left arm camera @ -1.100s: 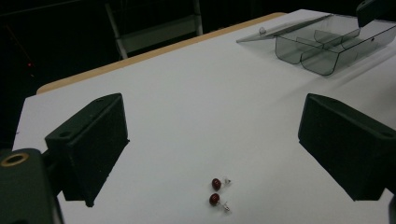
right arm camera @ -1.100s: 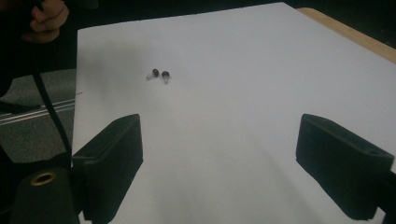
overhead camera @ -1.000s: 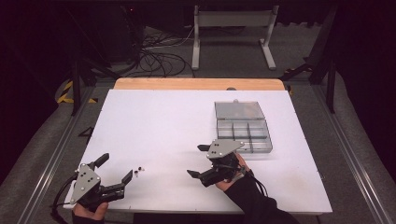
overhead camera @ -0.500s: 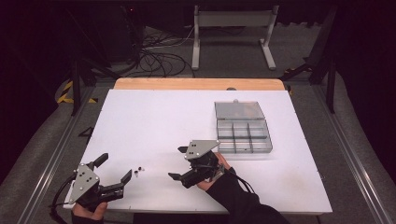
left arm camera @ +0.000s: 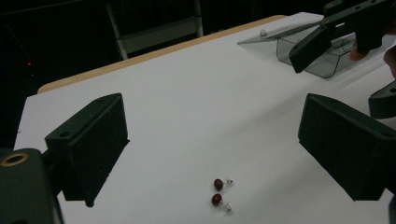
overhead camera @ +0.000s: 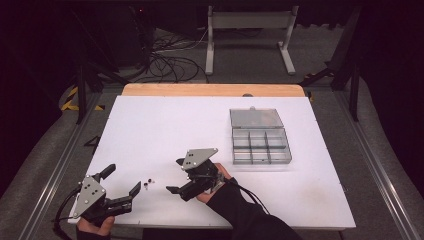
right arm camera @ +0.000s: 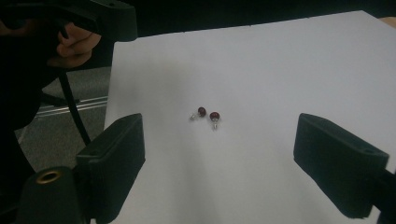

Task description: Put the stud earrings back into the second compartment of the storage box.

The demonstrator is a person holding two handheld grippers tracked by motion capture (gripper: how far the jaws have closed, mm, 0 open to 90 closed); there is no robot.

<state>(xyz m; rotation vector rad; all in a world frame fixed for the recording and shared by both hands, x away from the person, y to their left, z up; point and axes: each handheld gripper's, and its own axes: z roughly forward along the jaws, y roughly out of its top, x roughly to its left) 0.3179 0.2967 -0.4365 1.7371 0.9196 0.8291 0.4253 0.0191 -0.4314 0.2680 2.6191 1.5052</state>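
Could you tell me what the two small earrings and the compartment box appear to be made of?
Earrings: glossy dark-red beads, perhaps glass or plastic, on thin silvery posts that look metal. Box: see-through grey-tinted plastic, judging by the table showing through its walls and open lid.

Two red studs [left arm camera: 218, 192] between open claw [left arm camera: 212, 140].

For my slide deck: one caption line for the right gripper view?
Open right gripper faces two red stud earrings lying side by side on the white table.
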